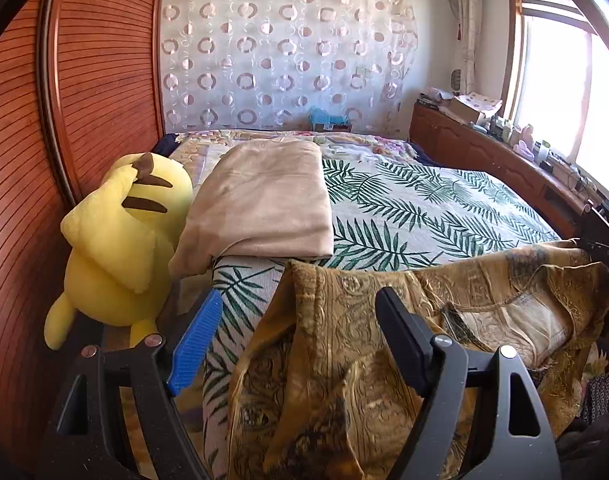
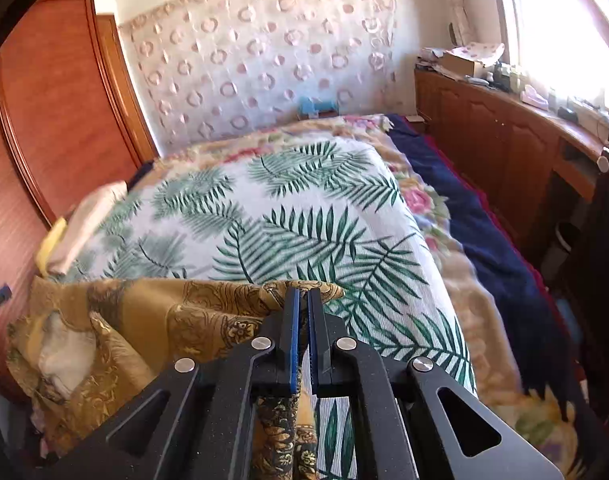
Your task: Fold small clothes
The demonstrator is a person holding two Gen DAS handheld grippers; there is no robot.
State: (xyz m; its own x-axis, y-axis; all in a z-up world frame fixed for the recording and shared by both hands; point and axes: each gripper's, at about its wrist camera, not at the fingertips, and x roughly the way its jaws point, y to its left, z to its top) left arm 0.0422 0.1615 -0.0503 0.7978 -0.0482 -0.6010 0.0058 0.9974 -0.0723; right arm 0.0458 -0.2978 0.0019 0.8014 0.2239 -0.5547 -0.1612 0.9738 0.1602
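Our right gripper (image 2: 303, 300) has its blue-padded fingers (image 2: 292, 336) drawn nearly together, pinching a corner of the gold patterned garment (image 2: 152, 320); the cloth passes between the pads and hangs on below them. From that pinch the garment spreads away to the left, bunched and crumpled, over the near edge of the palm-leaf bedspread (image 2: 304, 216).

Our left gripper (image 1: 296, 308) stands wide apart, its blue pad (image 1: 194, 344) on the left and its black finger (image 1: 400, 336) on the right. The same gold patterned garment (image 1: 344, 360) lies directly between and under these fingers, its folded left edge rising in the gap, but we see neither finger pressing on it. The cloth stretches to the right, toward a dark object at the frame's edge that we cannot make out.

Further out on the palm-leaf bedspread (image 1: 424, 208) rests a folded beige cloth (image 1: 260, 200), well apart from the garment. Just beside that cloth, at the left bed edge against the wooden slatted wardrobe (image 1: 104, 60), sits a yellow plush toy (image 1: 124, 240). A circle-patterned curtain (image 1: 280, 52) hangs behind the bed.
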